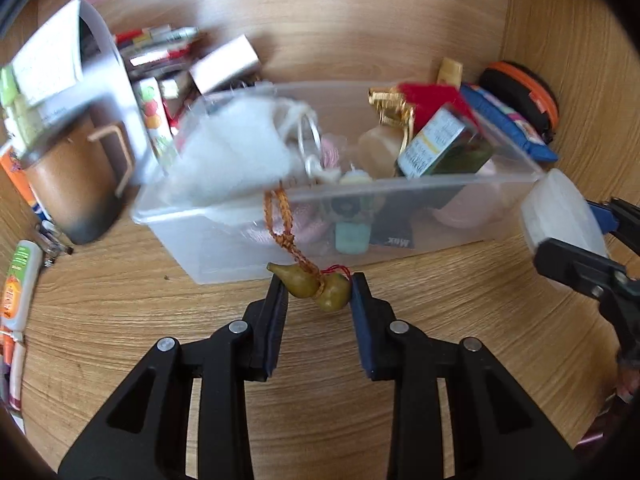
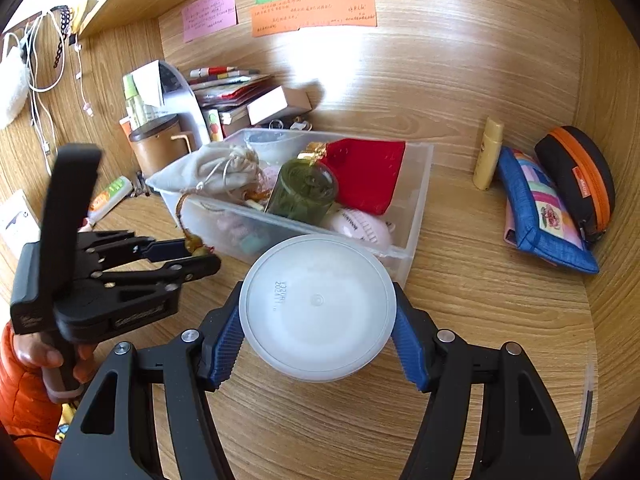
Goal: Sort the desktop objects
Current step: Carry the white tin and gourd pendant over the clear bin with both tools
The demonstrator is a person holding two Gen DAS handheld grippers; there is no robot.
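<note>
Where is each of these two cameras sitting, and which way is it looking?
Left wrist: on the left tongs, looking along their fingers at the gourd charm they pinch.
Right wrist: on the right tongs, gripping a white round container; the person's hand shows.
Shared: clear plastic bin, each other's tongs.

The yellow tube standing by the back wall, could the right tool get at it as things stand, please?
Probably not yet: the right tool is shut on a white round container, though the desk around the yellow tube looks open.

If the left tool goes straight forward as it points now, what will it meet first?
Most likely the front wall of the clear plastic box, just beyond the small gourd charm that the left tool grips. Depth is uncertain.
</note>
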